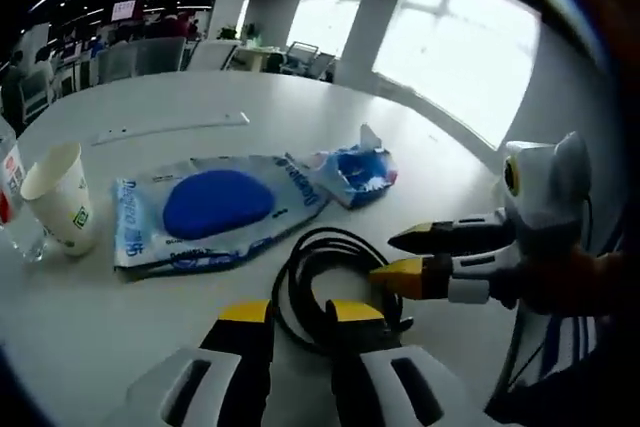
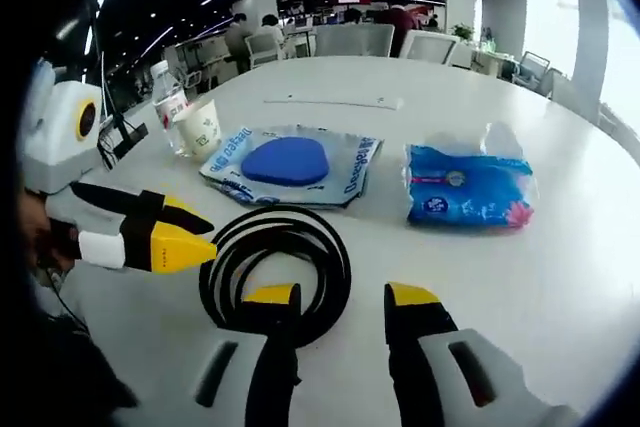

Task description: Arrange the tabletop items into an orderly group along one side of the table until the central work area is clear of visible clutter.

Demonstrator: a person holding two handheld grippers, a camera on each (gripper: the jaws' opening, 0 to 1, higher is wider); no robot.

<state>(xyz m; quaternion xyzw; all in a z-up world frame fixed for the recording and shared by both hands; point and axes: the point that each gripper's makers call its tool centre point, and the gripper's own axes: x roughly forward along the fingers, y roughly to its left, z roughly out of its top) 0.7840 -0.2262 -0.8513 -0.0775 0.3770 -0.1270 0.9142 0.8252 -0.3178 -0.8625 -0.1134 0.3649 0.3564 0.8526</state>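
looking along the left gripper (image 1: 300,312), its yellow-tipped jaws stand narrowly apart and hold nothing, poised just short of the coiled black cable (image 1: 330,282) on the white table (image 1: 300,117). beyond the coil lies a flat plastic pack with a blue oval (image 1: 215,207), touching a crumpled blue tissue pack (image 1: 355,172) at its far corner. a paper cup (image 1: 62,197) sits well off to one side, just beside a clear bottle (image 1: 10,197) at the edge of the view. the right gripper (image 1: 410,257) reaches in from the side, its tips near the coil and only a little apart.

in the right gripper view, the right gripper (image 2: 345,297) shows its jaws wide and empty, the near loop of the coiled black cable (image 2: 275,257) lying at one jaw tip. the left gripper (image 2: 190,232) comes in beside the coil, jaws nearly together. flat plastic pack (image 2: 290,162), blue tissue pack (image 2: 465,187), paper cup (image 2: 205,127) and bottle (image 2: 168,92) lie farther back.

judging by this, the cable is the item in hand, not yet gripped. next calls for closing on the loops together so the coil does not spring apart, then carrying it toward the cup and bottle.
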